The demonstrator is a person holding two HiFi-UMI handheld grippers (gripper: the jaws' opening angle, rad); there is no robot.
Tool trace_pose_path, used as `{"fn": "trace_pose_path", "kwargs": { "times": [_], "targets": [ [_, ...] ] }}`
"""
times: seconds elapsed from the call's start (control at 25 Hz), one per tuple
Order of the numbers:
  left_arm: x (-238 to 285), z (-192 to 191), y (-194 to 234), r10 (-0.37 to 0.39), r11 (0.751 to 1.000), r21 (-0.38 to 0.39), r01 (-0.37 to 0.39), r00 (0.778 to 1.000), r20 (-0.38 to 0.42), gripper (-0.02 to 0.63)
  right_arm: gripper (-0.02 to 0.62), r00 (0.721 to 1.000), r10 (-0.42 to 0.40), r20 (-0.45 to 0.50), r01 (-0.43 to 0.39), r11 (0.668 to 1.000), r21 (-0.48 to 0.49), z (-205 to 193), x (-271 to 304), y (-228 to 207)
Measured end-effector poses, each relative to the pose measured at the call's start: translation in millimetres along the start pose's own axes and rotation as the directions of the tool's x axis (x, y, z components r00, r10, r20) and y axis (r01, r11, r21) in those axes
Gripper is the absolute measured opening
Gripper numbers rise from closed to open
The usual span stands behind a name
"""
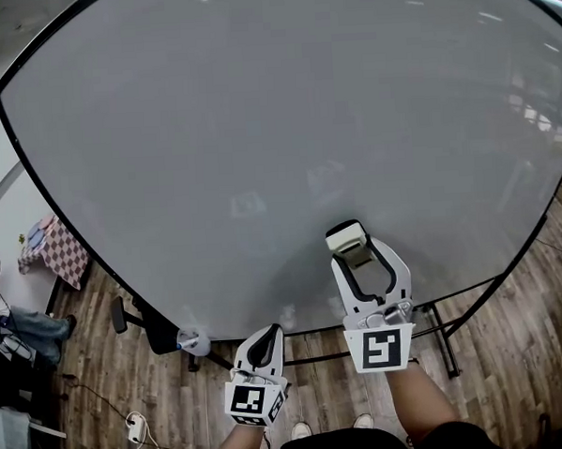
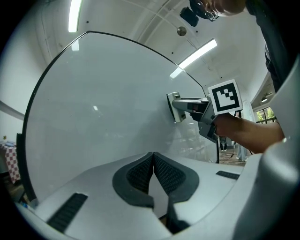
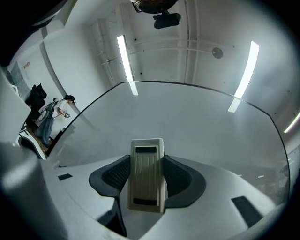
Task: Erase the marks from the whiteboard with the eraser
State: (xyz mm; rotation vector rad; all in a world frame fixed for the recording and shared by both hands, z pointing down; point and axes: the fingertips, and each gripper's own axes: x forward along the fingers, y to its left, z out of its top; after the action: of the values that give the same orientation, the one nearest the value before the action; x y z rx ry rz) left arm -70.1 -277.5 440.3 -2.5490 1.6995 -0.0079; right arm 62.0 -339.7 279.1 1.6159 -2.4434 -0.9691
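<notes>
Cream plastic with ribs on its back, the eraser [image 3: 146, 171] sits upright between the two jaws of the right gripper [image 1: 360, 257]. The dark pads [image 3: 115, 176] squeeze it from both sides, so it cannot slip while it rubs. Its soft face points away from the gripper and toward the whiteboard [image 1: 257, 126]. From the left gripper view it looks pressed flat on the board, low down and a bit to the right of the middle. Held flat like that, the whole face can wipe at once.

The board is big and grey-white with a thin black rim. I can see nothing written on it in any view, so the wiping may be nearly done, or the last bits are too faint to see.

The left gripper [image 2: 153, 173] has nothing in it — its jaws are pressed together. It hangs low by the bottom edge of the board, above the wooden floor [image 1: 513, 347], well apart from the eraser. I think it waits there so it does not get in the way.
</notes>
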Motion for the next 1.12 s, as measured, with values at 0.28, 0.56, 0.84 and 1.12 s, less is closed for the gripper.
{"fn": "trace_pose_path", "kwargs": {
  "times": [0.28, 0.56, 0.84, 1.12],
  "targets": [
    [-4.0, -0.2, 12.3, 0.013, 1.0, -0.013, -0.013, 1.0, 0.002, 0.021, 0.245, 1.0, -0.005, 0.018, 0.005, 1.0, -0.002, 8.6, 21.6, 16.5],
    [-1.5, -4.4, 4.8, -0.009, 1.0, -0.012, 0.009, 1.0, -0.007, 0.021, 0.247, 1.0, -0.015, 0.01, 0.015, 1.0, -0.028, 4.8, 18.9, 2.6],
    [0.5, -9.0, -5.3, -0.026, 1.0, 0.001, 0.026, 1.0, -0.013, 0.021, 0.249, 0.994, -0.104, 0.039, 0.106, 0.993, -0.047, -4.9, 3.9, -40.0],
    [1.1, -10.2, -16.0, -0.044, 0.999, 0.0, 0.044, 0.999, -0.021, 0.021, 0.249, 0.975, -0.221, -0.005, 0.221, 0.975, -0.003, -24.7, -10.4, -91.8]
  ]
}}
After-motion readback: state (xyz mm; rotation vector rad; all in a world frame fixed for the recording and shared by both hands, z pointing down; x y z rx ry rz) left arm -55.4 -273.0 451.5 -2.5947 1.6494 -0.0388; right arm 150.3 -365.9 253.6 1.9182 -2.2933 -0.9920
